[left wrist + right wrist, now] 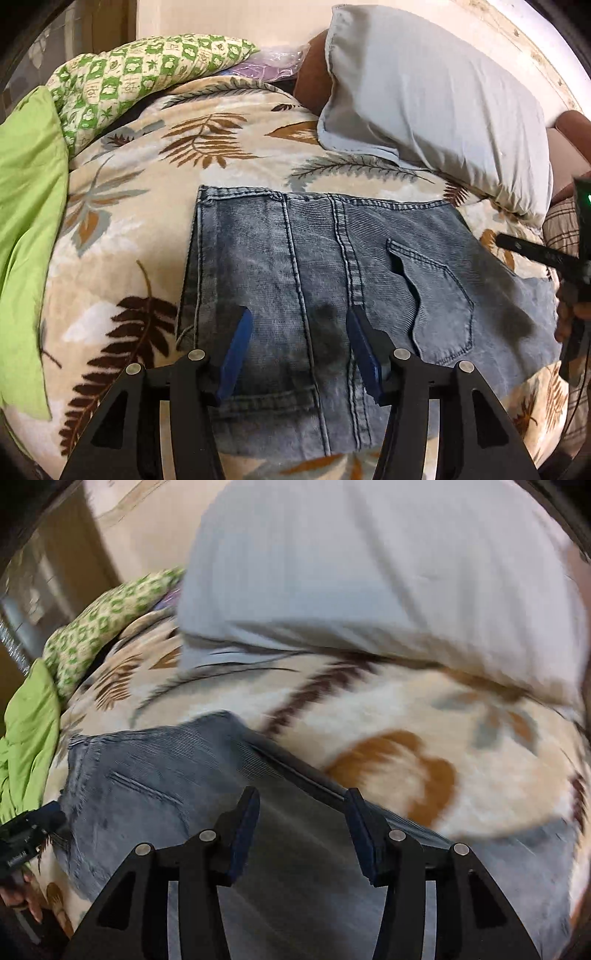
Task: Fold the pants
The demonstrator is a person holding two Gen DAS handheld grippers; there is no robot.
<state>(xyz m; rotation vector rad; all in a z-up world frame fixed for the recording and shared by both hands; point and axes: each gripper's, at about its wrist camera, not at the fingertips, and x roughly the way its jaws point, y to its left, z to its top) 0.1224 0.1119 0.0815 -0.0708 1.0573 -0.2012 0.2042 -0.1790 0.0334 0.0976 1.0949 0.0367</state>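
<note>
left gripper (299,325): jaws apart at a middling gap, blue pads facing each other, nothing between them. it hangs over the pants (332,295), tips above the denim near the centre seam; whether the tips touch the cloth cannot be told.

right gripper (301,806): jaws apart at a like gap, nothing clamped. it sits over the right part of the pants (184,805), its right-hand finger at the denim's far edge; that view is smeared by motion, so contact cannot be told. from the left wrist view the same tool shows at the right border as a black body (576,266) with a green light, held by a hand (567,317).

pants: grey-blue jeans, folded into a flat, roughly rectangular packet, back pocket (439,299) uppermost, waistband along the far edge. they lie in the middle of a leaf-print blanket (147,221) spread over the bed.

edges and room:
- far side: a pale grey pillow (436,96), near the packet's far right corner, not touching it.
- left: a lime-green cushion (26,221) and a green-and-cream patterned quilt (129,74), both well apart from the jeans; bare blanket between.
- near side: a narrow strip of blanket shows below the packet's near edge.
- right: blanket continues past the denim's ragged right edge.
</note>
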